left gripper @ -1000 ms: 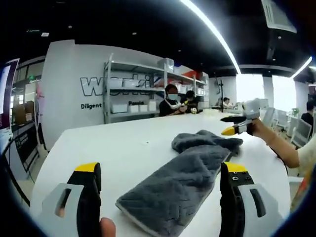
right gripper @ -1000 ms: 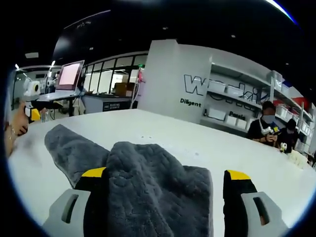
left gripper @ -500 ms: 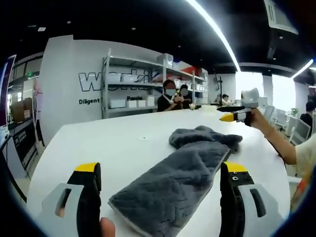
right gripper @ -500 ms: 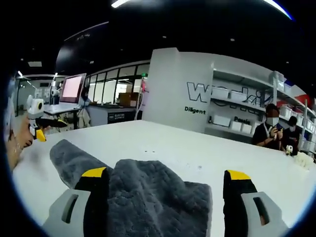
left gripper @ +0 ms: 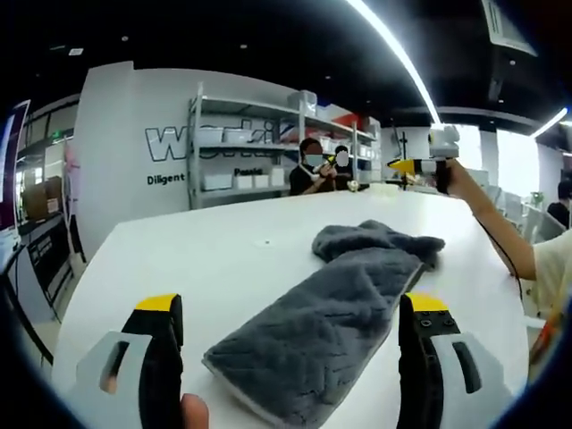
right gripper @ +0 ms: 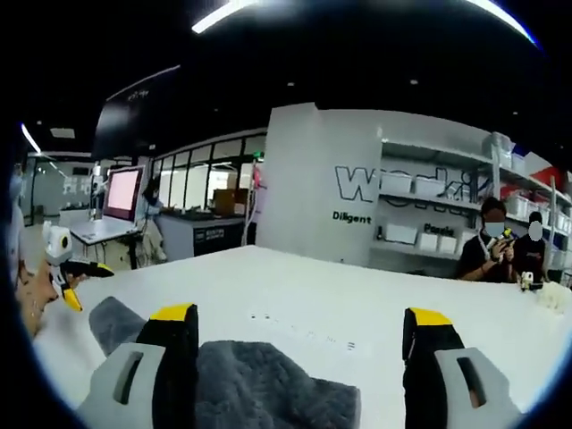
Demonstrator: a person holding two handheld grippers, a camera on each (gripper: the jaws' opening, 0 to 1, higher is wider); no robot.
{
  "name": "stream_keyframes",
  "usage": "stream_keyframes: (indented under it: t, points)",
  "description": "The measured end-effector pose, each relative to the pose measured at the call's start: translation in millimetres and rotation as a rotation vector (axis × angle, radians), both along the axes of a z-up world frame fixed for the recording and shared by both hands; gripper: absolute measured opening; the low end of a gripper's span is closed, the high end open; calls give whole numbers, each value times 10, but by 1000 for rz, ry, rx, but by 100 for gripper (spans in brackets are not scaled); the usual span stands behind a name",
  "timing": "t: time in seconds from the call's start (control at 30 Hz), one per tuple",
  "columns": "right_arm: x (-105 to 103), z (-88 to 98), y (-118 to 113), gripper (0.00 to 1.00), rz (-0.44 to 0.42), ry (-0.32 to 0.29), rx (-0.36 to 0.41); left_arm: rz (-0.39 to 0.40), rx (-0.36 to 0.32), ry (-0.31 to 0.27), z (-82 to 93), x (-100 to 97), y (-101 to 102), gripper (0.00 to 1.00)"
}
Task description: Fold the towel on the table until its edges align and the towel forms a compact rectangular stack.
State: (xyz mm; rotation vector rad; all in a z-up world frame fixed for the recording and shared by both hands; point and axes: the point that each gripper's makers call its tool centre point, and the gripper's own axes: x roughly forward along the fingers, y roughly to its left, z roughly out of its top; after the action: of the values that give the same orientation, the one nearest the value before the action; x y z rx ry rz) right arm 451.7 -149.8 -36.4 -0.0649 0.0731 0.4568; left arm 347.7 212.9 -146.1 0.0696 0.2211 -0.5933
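A grey towel (left gripper: 331, 299) lies as a long strip on the white table (left gripper: 206, 259), its far end bunched into a rumpled heap. My left gripper (left gripper: 292, 306) is open, hovering over the towel's near end with nothing between its jaws. In the left gripper view, my right gripper (left gripper: 418, 165) is held in a hand, raised above the table beyond the towel's far end. In the right gripper view, my right gripper (right gripper: 301, 315) is open and empty, and the towel (right gripper: 259, 393) lies low beneath it. The left gripper (right gripper: 76, 268) shows at the far left there.
Behind the table (right gripper: 295, 295) stands a white wall with lettering (left gripper: 206, 143) and shelves of boxes (left gripper: 259, 152). Two people (left gripper: 313, 165) sit at the far end. A desk with a monitor (right gripper: 122, 190) stands off to the left in the right gripper view.
My right gripper has lifted up and away from the towel's bunched end, so less towel shows below it. The towel itself has stayed put. The left gripper has barely moved.
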Motion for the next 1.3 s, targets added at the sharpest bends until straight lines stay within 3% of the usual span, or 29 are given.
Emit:
stream_keyframes:
  t: [0.27,0.37,0.5,0.7,0.93,1.13,1.3]
  points:
    - [259,-54,-260,86,-29,39,49,15,7,9,-20,22,57,99]
    - [344,-98,-297,78,-27,49,61,24,3,11,-16,44,92,99]
    - [441,-175,-288,68,0,75,49,28,4,11,-8,65,109,99]
    - [498,-227,-187,57,37,66,0,31,10,20,-35,93,118,99]
    - [510,-532,-75,36,83,141,-46,34,17,29,-53,124,147,99]
    - [543,-696,-64,29,86,184,-42,34,21,39,-86,146,140,99]
    - [511,-807,-11,26,117,217,-106,33,24,42,-100,136,116,99]
